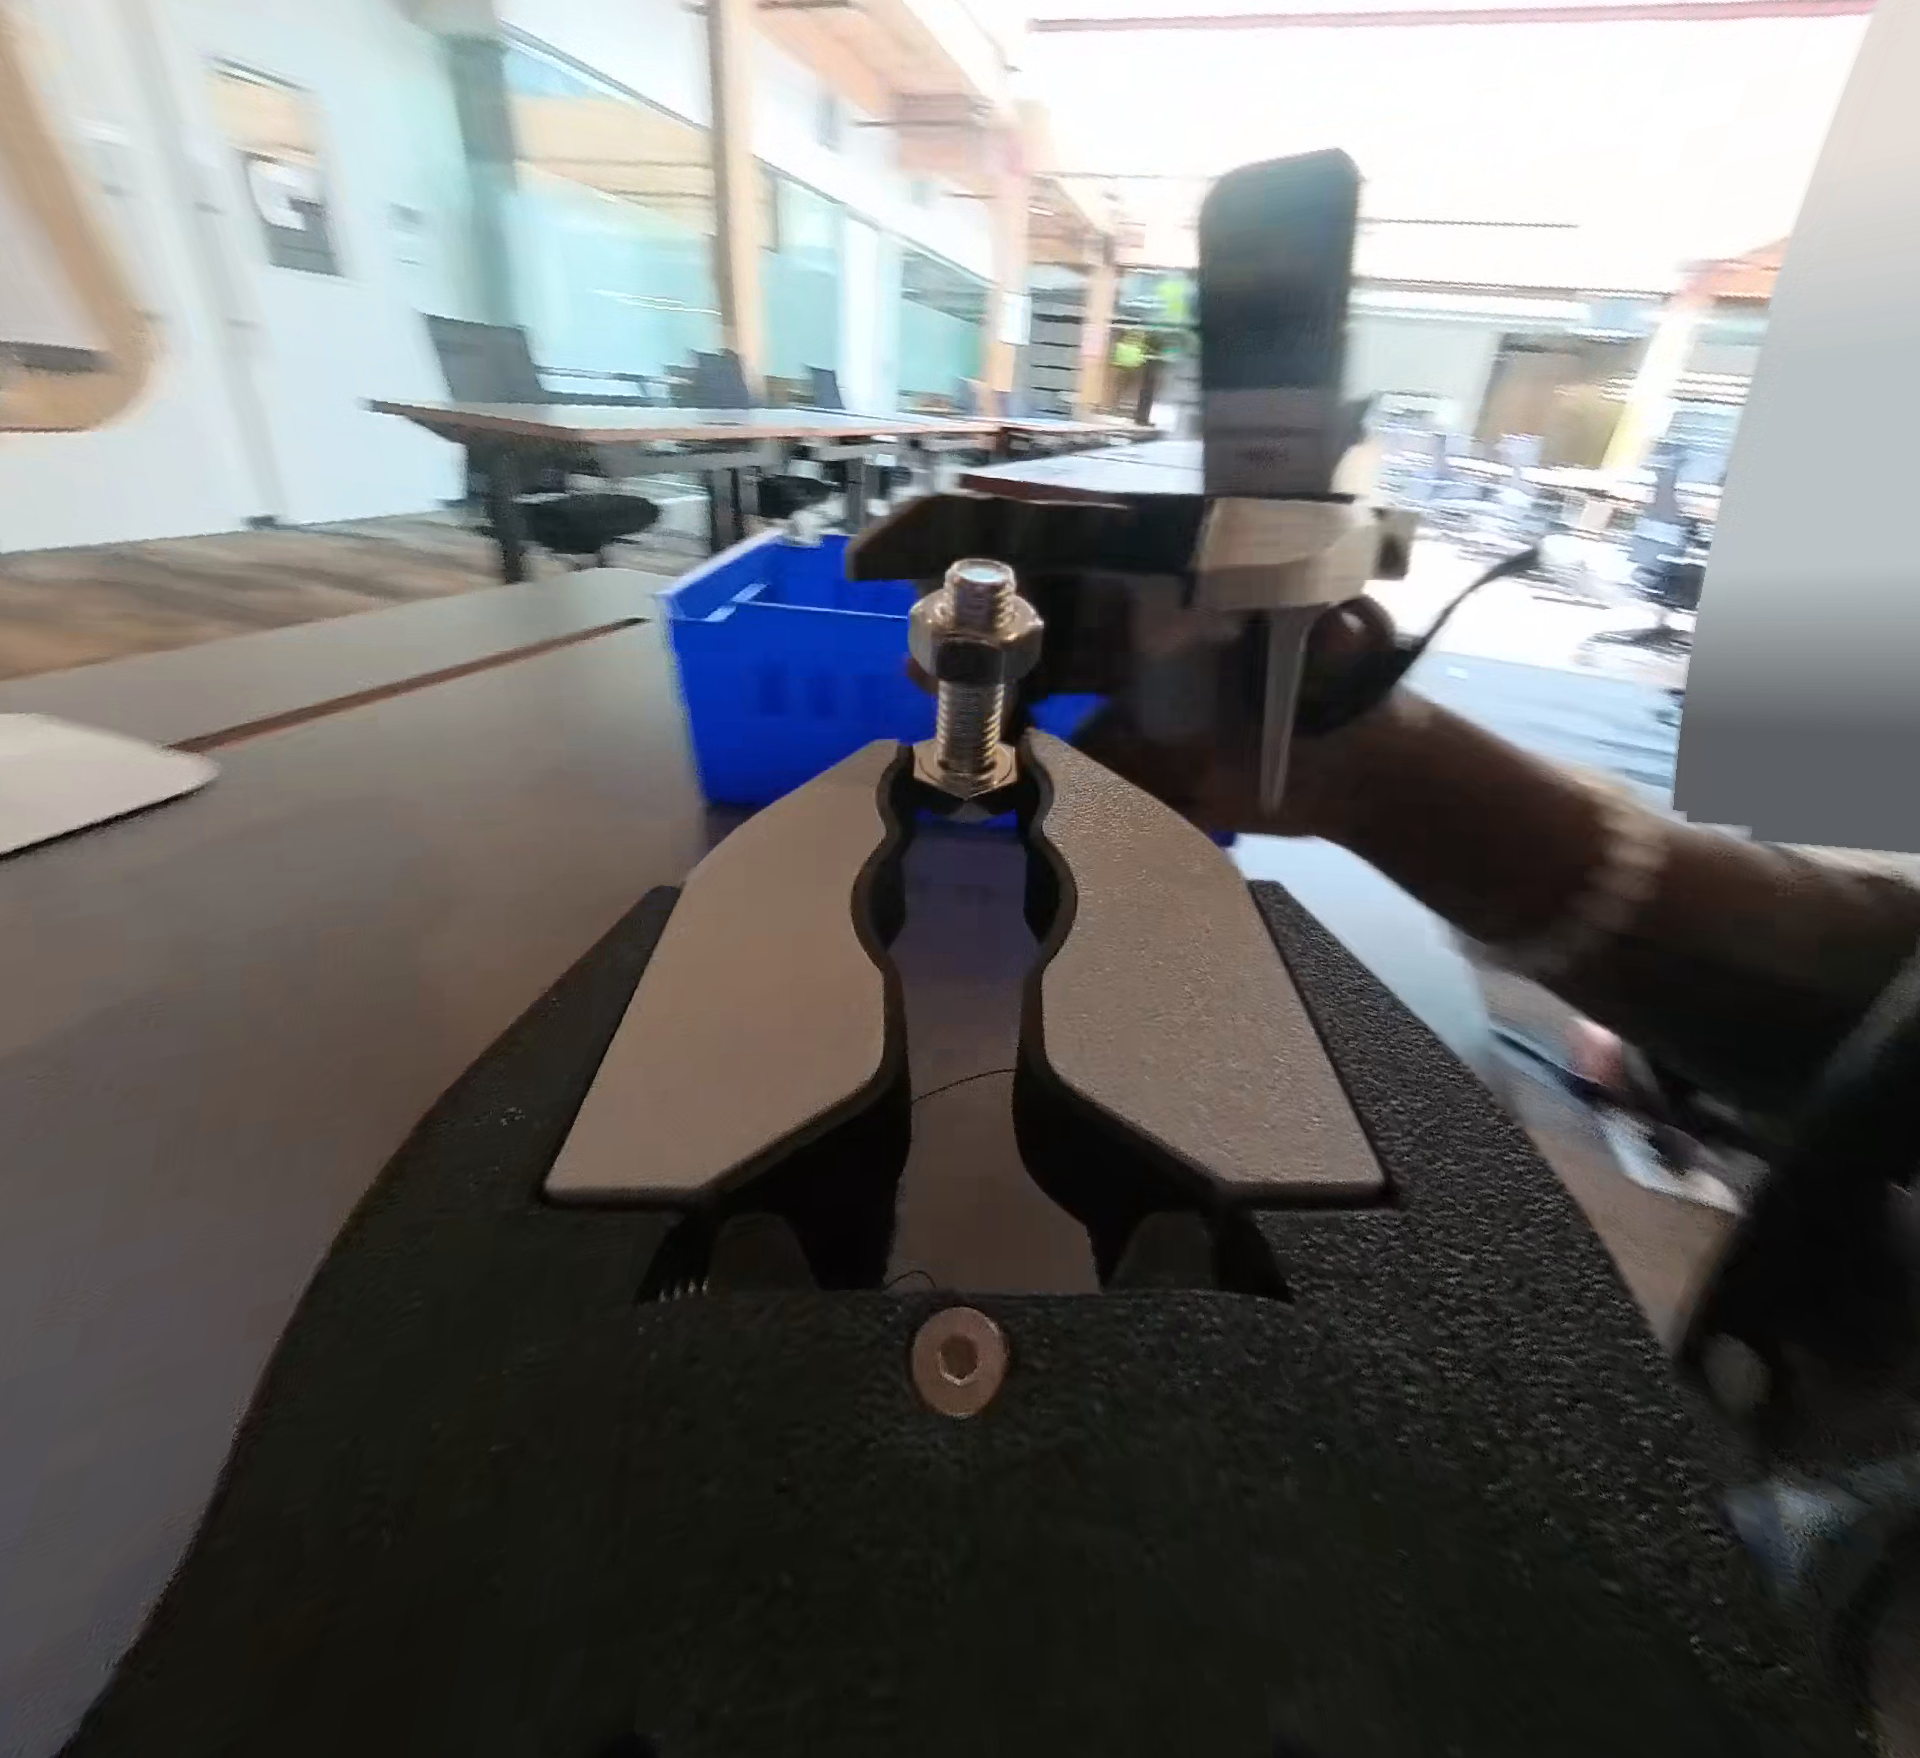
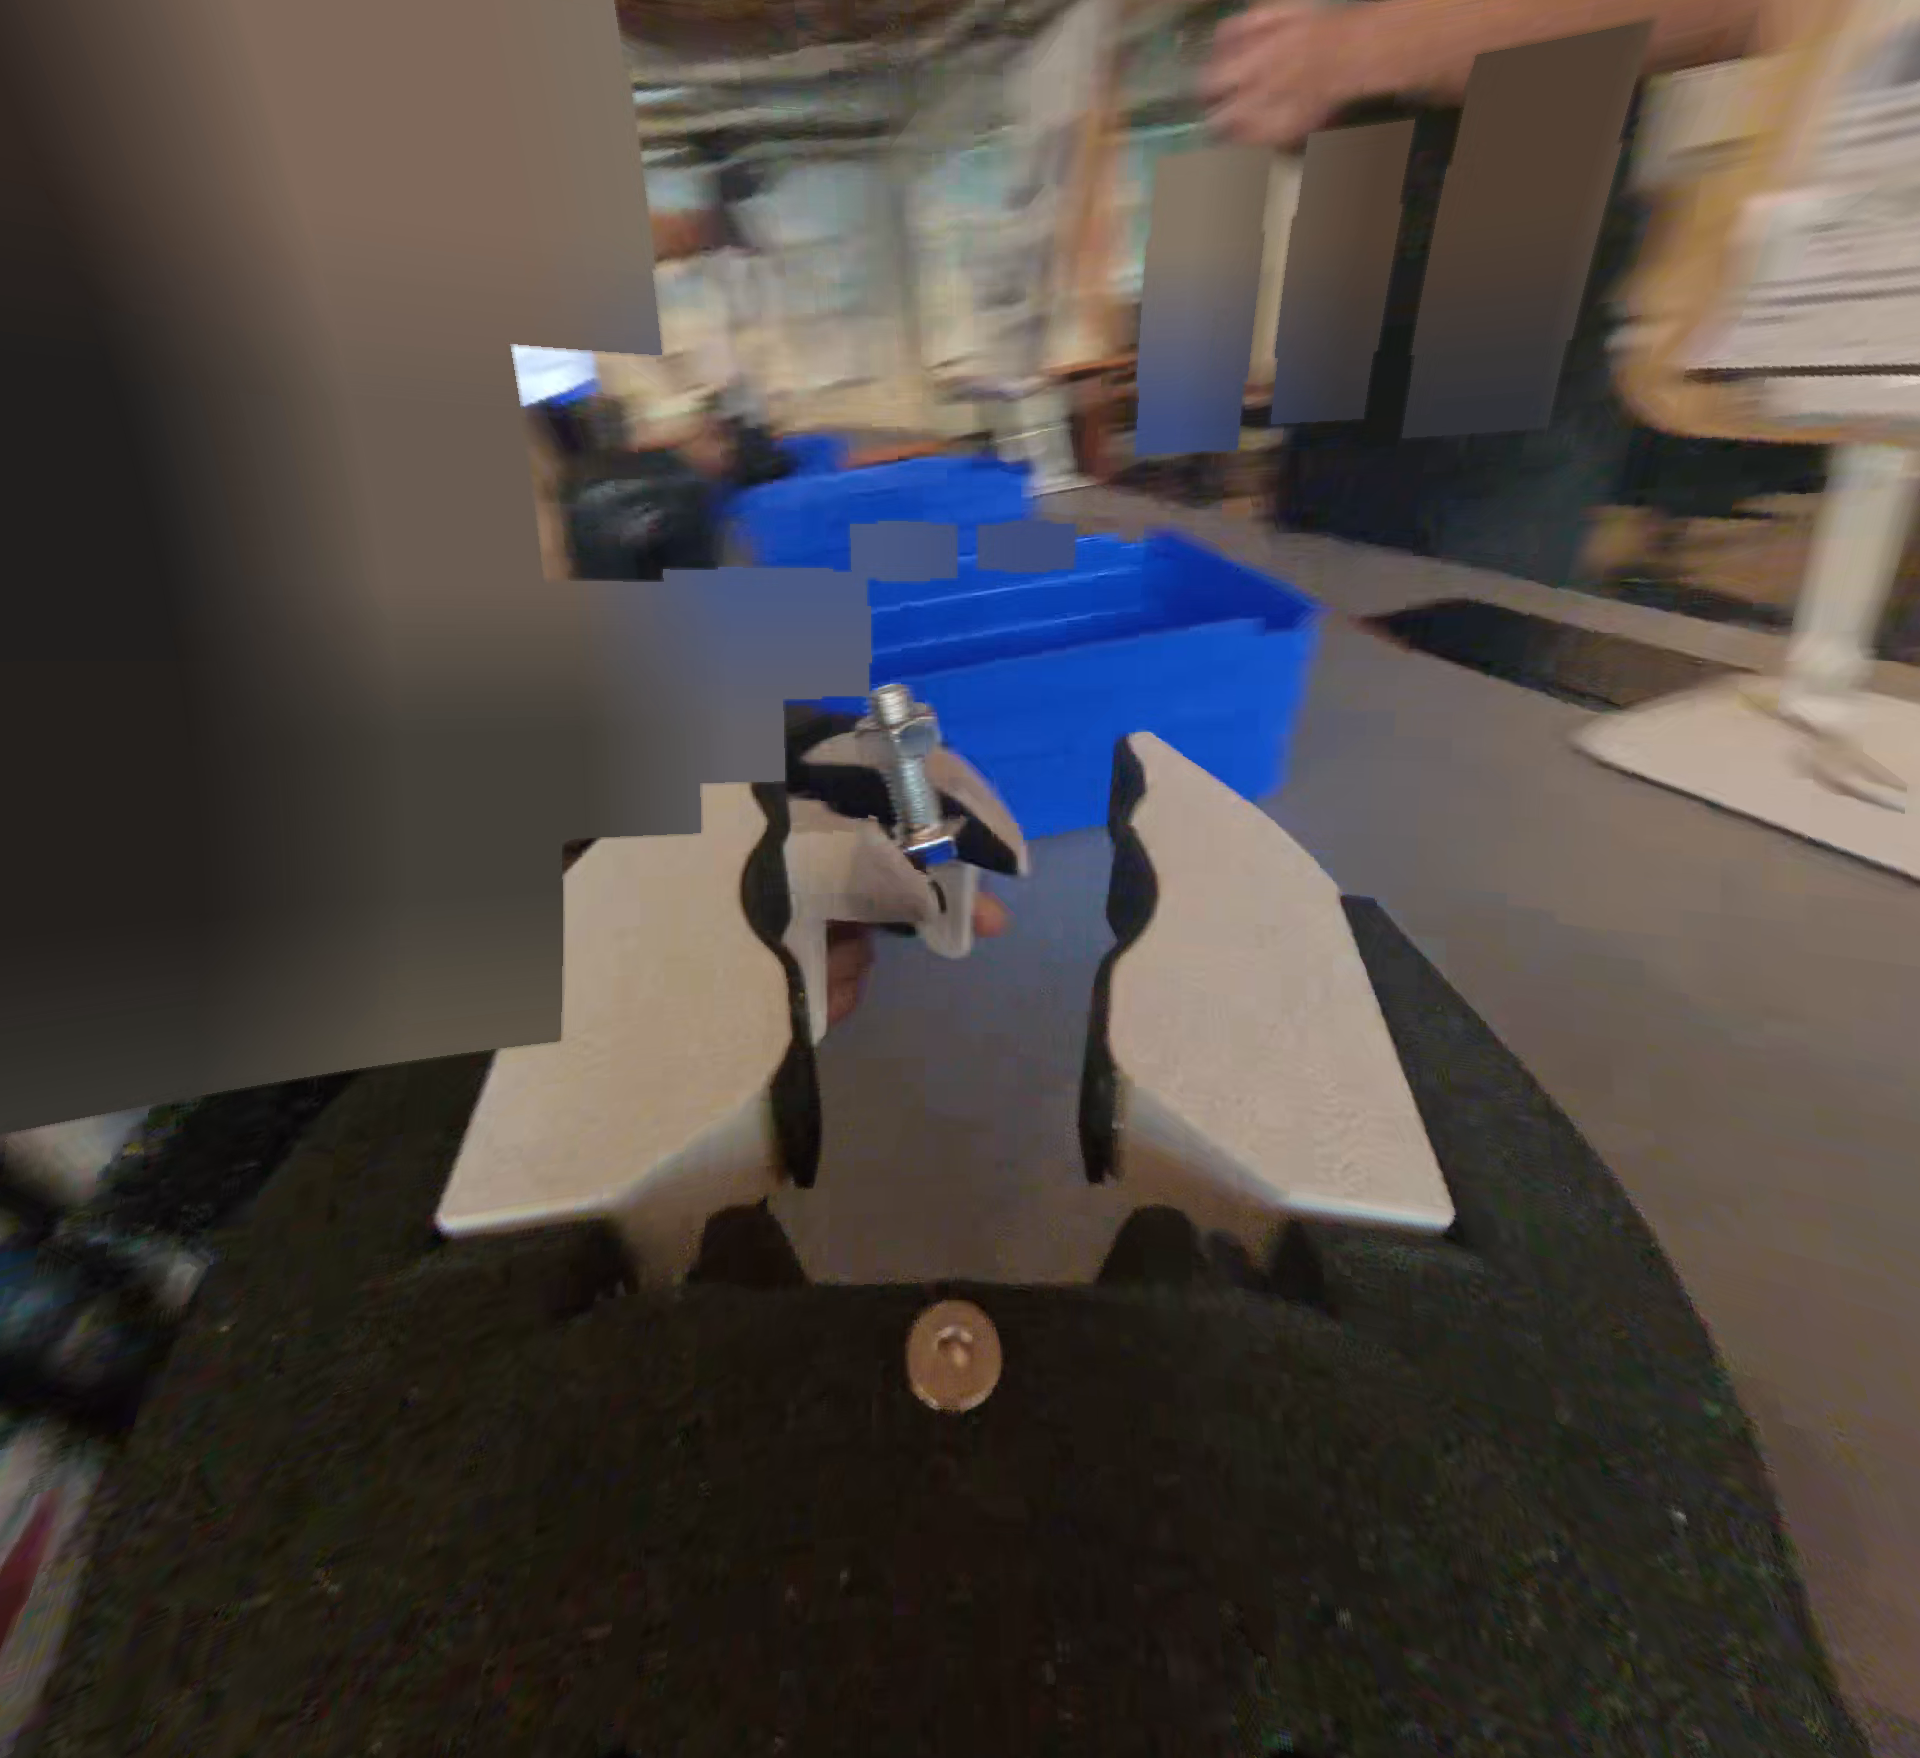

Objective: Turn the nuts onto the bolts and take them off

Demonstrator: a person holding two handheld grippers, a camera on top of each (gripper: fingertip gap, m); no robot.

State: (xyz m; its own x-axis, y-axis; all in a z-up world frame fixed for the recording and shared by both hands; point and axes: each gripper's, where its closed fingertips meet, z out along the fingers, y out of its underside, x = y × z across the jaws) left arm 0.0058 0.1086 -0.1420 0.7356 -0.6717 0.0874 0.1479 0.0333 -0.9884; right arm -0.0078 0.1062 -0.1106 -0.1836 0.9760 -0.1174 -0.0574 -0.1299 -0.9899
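A silver bolt stands upright, and my left gripper is shut on its hex head. A silver nut sits on the thread just under the top end. My right gripper, held by a hand in a dark sleeve, hovers just behind and above the bolt's tip. In the right wrist view my right gripper is open and empty. The left gripper with the bolt and nut is just ahead of its left finger.
A blue bin stands on the dark table right behind the bolt; it also shows in the right wrist view, with a second blue bin behind it. A white sheet lies at left. A white stand base is at right. A person's arm reaches across the background.
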